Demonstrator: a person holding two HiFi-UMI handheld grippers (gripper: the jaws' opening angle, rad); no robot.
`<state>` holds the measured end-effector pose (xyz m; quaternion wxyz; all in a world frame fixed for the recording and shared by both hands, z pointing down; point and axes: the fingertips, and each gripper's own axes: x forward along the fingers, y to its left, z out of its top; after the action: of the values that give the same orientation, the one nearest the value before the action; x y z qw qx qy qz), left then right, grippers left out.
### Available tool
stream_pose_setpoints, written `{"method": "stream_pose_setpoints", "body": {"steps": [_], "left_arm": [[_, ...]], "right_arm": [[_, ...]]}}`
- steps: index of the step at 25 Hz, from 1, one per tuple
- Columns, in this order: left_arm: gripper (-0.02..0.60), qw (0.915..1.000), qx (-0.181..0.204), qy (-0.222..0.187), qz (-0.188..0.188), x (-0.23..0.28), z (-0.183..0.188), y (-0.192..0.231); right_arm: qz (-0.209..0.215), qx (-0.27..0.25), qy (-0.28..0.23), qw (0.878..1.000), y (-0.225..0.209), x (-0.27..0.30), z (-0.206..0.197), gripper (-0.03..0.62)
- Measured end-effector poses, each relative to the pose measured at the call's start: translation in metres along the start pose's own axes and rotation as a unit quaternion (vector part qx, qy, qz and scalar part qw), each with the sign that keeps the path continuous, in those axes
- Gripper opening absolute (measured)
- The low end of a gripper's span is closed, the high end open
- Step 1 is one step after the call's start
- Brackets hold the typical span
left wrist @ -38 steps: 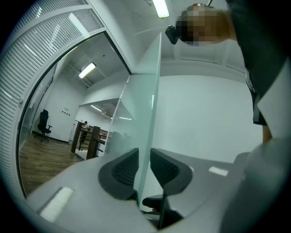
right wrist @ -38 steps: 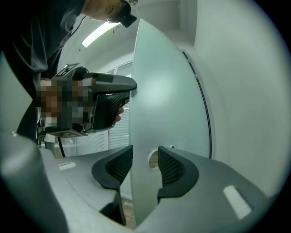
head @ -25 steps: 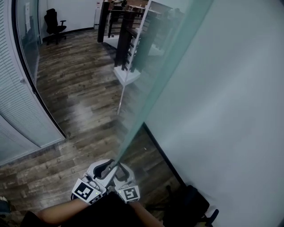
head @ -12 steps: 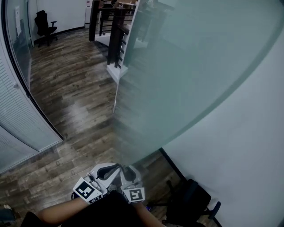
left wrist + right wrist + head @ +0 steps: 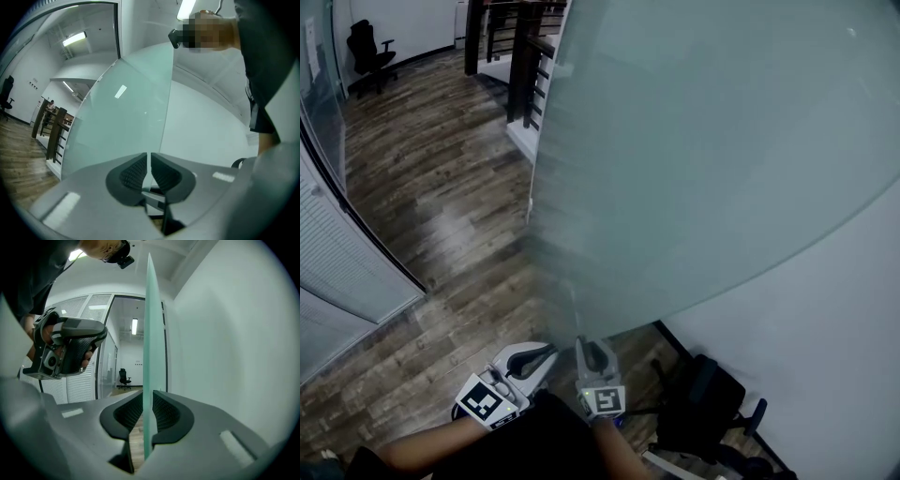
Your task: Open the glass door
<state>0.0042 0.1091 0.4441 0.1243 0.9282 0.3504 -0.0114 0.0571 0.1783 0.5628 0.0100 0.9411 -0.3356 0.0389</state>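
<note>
The frosted glass door (image 5: 703, 159) fills the upper right of the head view, and its lower corner comes down to my right gripper (image 5: 592, 345). In the right gripper view the door's thin edge (image 5: 149, 333) stands upright between the jaws of the right gripper (image 5: 148, 408). Those jaws are closing, and both pads touch the glass. My left gripper (image 5: 542, 354) hovers just left of the door's edge, off the glass. Seen from its own camera, the left gripper (image 5: 150, 161) is shut with nothing in it, and the door (image 5: 126, 122) is ahead of it.
A white wall (image 5: 825, 356) runs behind the door on the right. A black office chair (image 5: 703, 412) stands at its foot. A dark stair railing (image 5: 520, 56) is at the far end of the wooden floor (image 5: 441, 216), and a partition with blinds (image 5: 337, 272) is on the left.
The door has swung from edge-on to showing its broad face. My right gripper moved right with the door's edge and its jaws narrowed onto it. The left gripper barely shifted.
</note>
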Motion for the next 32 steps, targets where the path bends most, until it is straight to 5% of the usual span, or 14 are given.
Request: {"method": "stream_pose_setpoints", "body": {"steps": [5, 10, 20, 32], "left_arm": [[0.021, 0.9999, -0.001, 0.008, -0.015, -0.004, -0.005, -0.003], [0.021, 0.9981, -0.057, 0.009, -0.02, -0.011, -0.006, -0.004], [0.0, 0.9982, -0.02, 0.0, -0.057, 0.008, -0.003, -0.008], [0.0, 0.9979, -0.016, 0.017, -0.06, 0.055, -0.022, -0.024]], "right_arm": [[-0.033, 0.005, 0.014, 0.999, -0.024, -0.007, 0.0, 0.055], [-0.063, 0.013, 0.014, 0.998, -0.047, -0.014, 0.004, 0.049], [-0.083, 0.016, 0.02, 0.996, -0.101, -0.024, -0.002, 0.048], [-0.07, 0.01, 0.022, 0.997, -0.144, -0.028, -0.004, 0.052]]}}
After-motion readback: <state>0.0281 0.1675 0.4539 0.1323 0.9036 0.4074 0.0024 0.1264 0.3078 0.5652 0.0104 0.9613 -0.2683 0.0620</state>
